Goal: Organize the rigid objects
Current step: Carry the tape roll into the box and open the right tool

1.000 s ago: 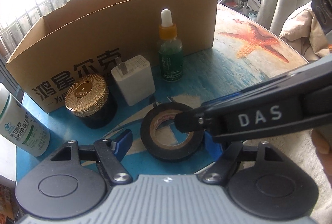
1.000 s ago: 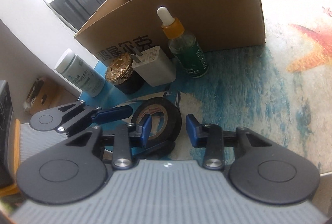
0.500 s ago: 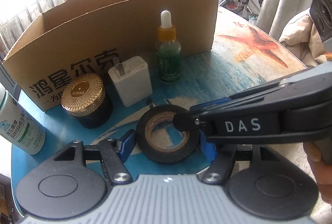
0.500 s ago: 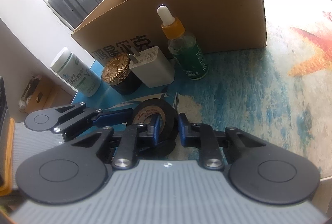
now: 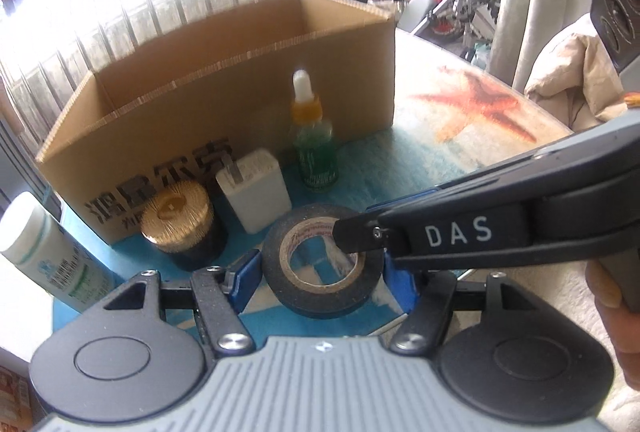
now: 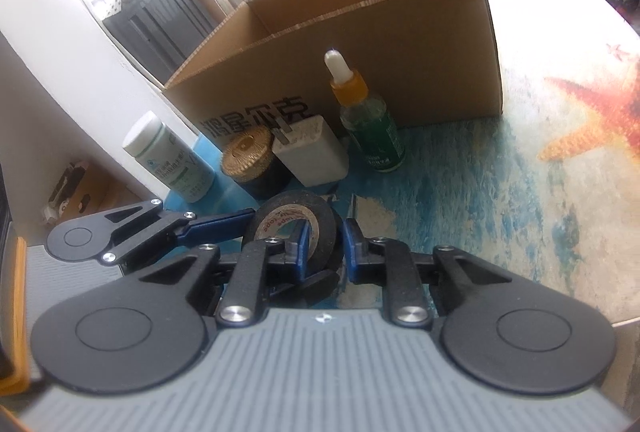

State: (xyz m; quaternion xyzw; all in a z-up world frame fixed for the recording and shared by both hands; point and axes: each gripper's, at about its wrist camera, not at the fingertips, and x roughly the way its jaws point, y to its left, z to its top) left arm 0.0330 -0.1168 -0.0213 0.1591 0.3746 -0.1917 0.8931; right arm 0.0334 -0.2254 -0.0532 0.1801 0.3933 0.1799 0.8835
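Round table (image 5: 448, 156) with sea and starfish print; bare surface runs right of the cardboard box (image 5: 224, 100), rim close by a curtain. Right gripper (image 6: 324, 244) pinched narrow on the wall of the black tape roll (image 6: 324, 228), near the table's front edge. Left gripper (image 5: 320, 276) stands wide, straddling the roll; contact unclear. "DAS" on the right gripper's arm. Box print Chinese. Dropper bottle (image 5: 314, 148), white charger (image 5: 256, 188), gold-lidded jar (image 5: 180, 224) and white bottle (image 5: 48, 260) crowd the box front.

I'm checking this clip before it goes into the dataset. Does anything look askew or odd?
Only the tape roll: it tilts, its wall pinched by the right gripper. Nothing spilled or damaged.
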